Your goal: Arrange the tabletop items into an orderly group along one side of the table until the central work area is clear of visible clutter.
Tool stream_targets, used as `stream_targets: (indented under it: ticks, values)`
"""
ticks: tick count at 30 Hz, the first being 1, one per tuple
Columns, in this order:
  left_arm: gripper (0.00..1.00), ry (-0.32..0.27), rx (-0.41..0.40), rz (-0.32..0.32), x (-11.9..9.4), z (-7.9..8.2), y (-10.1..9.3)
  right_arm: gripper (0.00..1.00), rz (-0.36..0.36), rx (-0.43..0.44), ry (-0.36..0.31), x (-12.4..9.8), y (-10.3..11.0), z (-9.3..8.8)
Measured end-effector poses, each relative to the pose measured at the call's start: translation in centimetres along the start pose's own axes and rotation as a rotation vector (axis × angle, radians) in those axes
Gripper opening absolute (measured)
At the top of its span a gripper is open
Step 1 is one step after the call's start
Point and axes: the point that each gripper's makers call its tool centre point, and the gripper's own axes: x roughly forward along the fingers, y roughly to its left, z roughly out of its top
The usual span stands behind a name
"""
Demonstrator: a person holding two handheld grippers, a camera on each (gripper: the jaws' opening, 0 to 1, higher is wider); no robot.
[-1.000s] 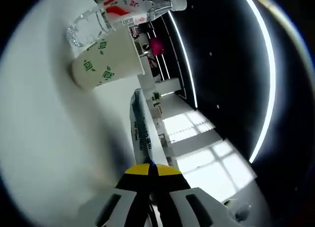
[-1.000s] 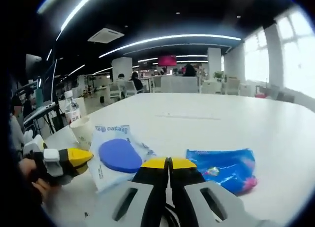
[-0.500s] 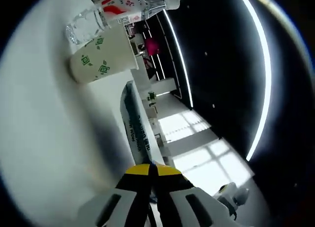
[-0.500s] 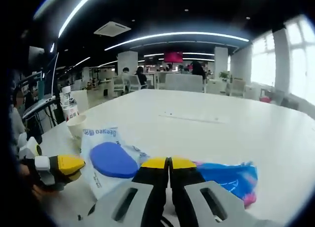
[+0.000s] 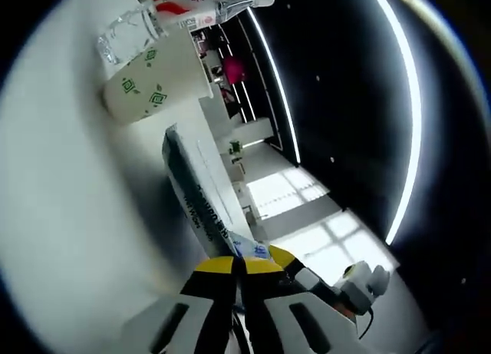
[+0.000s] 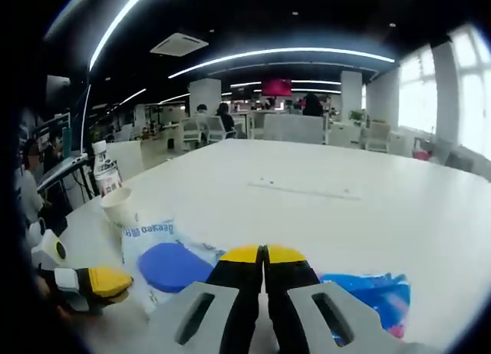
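In the right gripper view, the blue snack packet point(image 6: 368, 296) is partly hidden behind the right gripper point(image 6: 263, 256), and its printing is too blurred to read. The lower edge of the white wipes pack point(image 6: 165, 258) is hidden by the same gripper and by the left gripper point(image 6: 103, 281) at the desk's near edge.

In the left gripper view, the water bottle point(image 5: 173, 8) is cut off by the picture's top edge, and its red label is unreadable. The wipes pack shows edge-on, with small, smeared lettering. Whether the left gripper pinches it cannot be told.
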Motion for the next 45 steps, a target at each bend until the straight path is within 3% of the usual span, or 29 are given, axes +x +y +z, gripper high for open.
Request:
stream_targets:
  ticks: [16,19,23,27,32,37,45]
  values:
    - [0.00,0.023,0.019,0.036,0.7,-0.3,0.8,0.00,0.036,0.017,0.046,2.2,-0.3,-0.9]
    - [0.00,0.029,-0.008,0.048,0.9,-0.4,1.2,0.00,0.031,-0.014,0.073,2.6,-0.3,-1.4]
    - [0.00,0.054,-0.146,0.092,0.8,-1.5,2.3,0.00,0.006,0.005,0.105,2.8,-0.8,-2.2]
    - [0.00,0.055,-0.116,0.096,0.9,-1.7,2.5,0.00,0.001,0.013,0.113,3.0,-1.0,-2.5]
    - [0.01,0.063,-0.137,0.113,0.9,-2.0,2.6,0.00,-0.012,-0.009,0.127,3.4,-1.2,-2.9]
    - [0.02,0.047,-0.155,0.101,0.6,-1.6,2.6,0.00,-0.022,-0.056,0.127,3.4,-1.0,-2.8]
    - [0.13,0.047,-0.139,0.084,0.4,-1.5,2.1,0.10,0.004,-0.098,0.078,2.4,0.2,-1.4]
